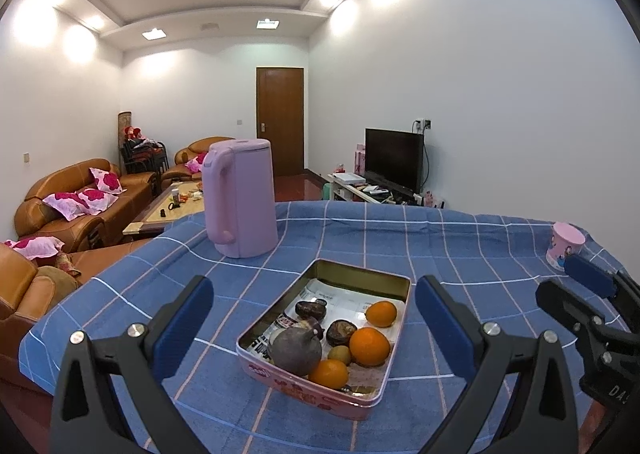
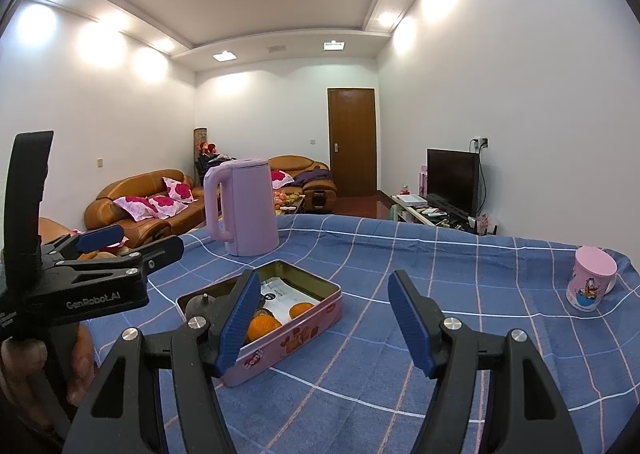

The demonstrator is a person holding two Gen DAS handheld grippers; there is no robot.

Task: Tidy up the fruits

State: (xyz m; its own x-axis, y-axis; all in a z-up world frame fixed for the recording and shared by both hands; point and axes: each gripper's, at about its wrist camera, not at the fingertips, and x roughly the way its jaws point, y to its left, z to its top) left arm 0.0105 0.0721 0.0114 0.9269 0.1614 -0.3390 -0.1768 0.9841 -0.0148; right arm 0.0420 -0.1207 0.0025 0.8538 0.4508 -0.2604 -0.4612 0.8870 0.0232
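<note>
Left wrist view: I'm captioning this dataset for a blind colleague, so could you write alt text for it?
An open left gripper hovers over a pink tin holding three oranges, a purple mangosteen and smaller fruit, on a blue checked tablecloth. A lilac kettle stands behind; the right gripper shows at right.

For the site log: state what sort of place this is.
Most likely a home living room: brown leather sofas with floral cushions, a television on a low stand, and a table under a blue checked cloth holding a fruit tin.
</note>
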